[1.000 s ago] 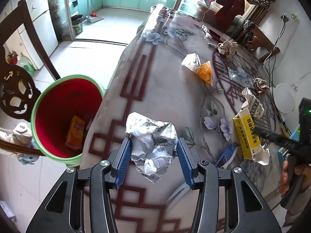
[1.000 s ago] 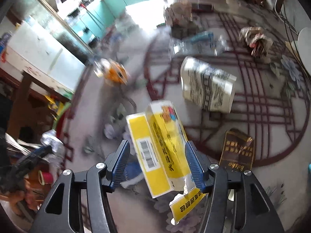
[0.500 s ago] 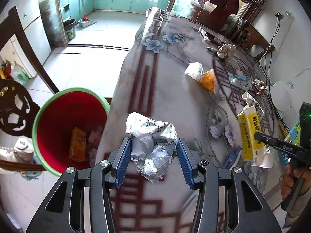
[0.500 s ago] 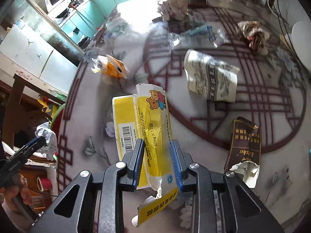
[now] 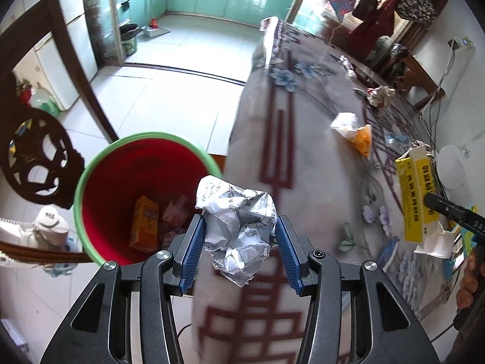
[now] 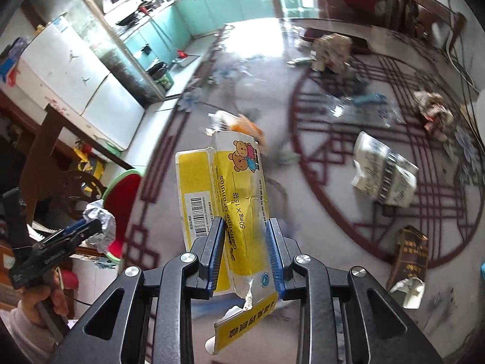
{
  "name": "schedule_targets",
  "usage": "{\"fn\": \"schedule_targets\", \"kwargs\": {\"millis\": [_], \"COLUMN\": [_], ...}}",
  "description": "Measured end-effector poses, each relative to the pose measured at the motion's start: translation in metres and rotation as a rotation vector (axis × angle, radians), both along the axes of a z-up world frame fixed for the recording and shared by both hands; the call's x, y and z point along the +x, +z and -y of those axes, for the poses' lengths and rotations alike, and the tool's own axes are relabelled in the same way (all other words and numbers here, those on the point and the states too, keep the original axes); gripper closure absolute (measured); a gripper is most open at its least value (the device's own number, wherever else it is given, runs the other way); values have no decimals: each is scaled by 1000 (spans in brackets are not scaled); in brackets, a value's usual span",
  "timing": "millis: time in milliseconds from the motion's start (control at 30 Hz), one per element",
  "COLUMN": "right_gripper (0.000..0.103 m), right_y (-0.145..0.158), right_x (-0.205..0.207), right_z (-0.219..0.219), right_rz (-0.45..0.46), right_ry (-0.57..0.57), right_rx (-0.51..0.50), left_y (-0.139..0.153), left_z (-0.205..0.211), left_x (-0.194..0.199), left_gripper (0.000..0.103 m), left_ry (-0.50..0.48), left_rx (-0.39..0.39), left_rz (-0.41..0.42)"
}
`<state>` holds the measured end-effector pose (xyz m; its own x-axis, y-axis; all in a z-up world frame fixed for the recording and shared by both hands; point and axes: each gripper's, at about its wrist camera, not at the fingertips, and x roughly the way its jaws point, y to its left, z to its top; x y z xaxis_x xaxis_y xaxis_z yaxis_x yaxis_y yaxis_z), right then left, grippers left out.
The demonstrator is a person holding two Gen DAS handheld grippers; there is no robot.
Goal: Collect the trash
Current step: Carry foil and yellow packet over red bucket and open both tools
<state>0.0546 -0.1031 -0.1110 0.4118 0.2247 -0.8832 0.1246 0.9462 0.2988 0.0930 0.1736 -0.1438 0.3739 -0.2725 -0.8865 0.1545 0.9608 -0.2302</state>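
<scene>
My left gripper point(image 5: 239, 250) is shut on a crumpled silver foil wrapper point(image 5: 238, 229), held at the table's edge just right of a red bin with a green rim point(image 5: 121, 194). An orange carton point(image 5: 145, 224) lies inside the bin. My right gripper point(image 6: 245, 250) is shut on a flattened yellow medicine box point(image 6: 242, 197), lifted above the table. The same yellow box point(image 5: 416, 197) shows at the right of the left wrist view. In the right wrist view the left gripper point(image 6: 88, 230) with the foil is at the left, beside the bin point(image 6: 121, 194).
More trash lies on the patterned tablecloth point(image 6: 333, 218): an orange-and-white packet point(image 5: 353, 130), a white printed bag point(image 6: 385, 176), a brown box point(image 6: 409, 257), a clear wrapper point(image 6: 360, 106), crumpled paper point(image 6: 433, 113). A dark carved chair point(image 5: 39, 151) stands left of the bin.
The left gripper carried the foil leftward to the table edge by the bin. The right gripper's jaws closed on the yellow box and lifted it off the table.
</scene>
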Motion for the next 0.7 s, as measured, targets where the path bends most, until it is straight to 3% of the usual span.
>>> {"fn": "schedule_targets", "kwargs": {"millis": [700], "right_gripper": [77], "right_y": [12], "right_x": [57], "right_z": [-160], "right_rz": [65], "right_ry": [330], "right_rx": [31], "left_y": [-19], "left_z": [-74], "left_x": [19], "left_gripper": [57], "left_ry": [147], "left_rx": [69], "left_rz": [-10]}}
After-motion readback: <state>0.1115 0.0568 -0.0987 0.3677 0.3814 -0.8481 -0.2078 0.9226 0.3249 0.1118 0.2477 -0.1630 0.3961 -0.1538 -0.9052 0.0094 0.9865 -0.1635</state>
